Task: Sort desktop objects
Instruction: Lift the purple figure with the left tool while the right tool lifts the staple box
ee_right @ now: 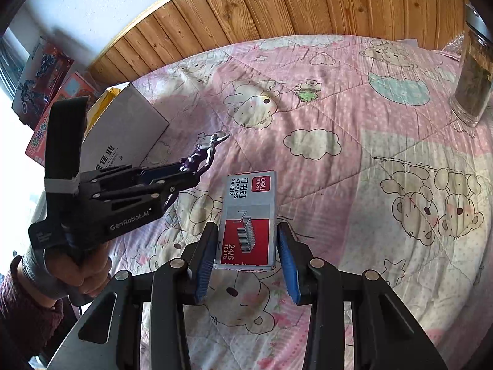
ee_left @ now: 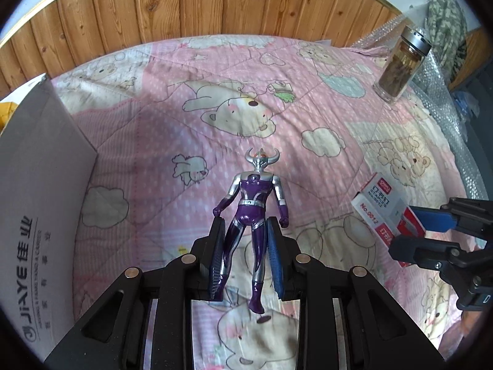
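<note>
My left gripper (ee_left: 246, 231) is shut on a purple and silver toy figure (ee_left: 254, 203), gripping its legs, and holds it above the pink quilt; its horned head points away from me. It also shows in the right wrist view (ee_right: 200, 155). My right gripper (ee_right: 246, 231) is shut on a grey and red box of staples (ee_right: 249, 215), held flat between the blue pads (ee_right: 205, 262). The staple box (ee_left: 382, 203) and right gripper (ee_left: 413, 231) show at the right of the left wrist view.
A white cardboard box (ee_left: 40, 185) stands at the left on the pink bear-print quilt (ee_left: 215, 92). A glass jar with a metal lid (ee_left: 400, 64) stands at the far right. A wooden headboard (ee_left: 215, 3) runs behind. Coloured boxes (ee_right: 46, 86) lean at the far left.
</note>
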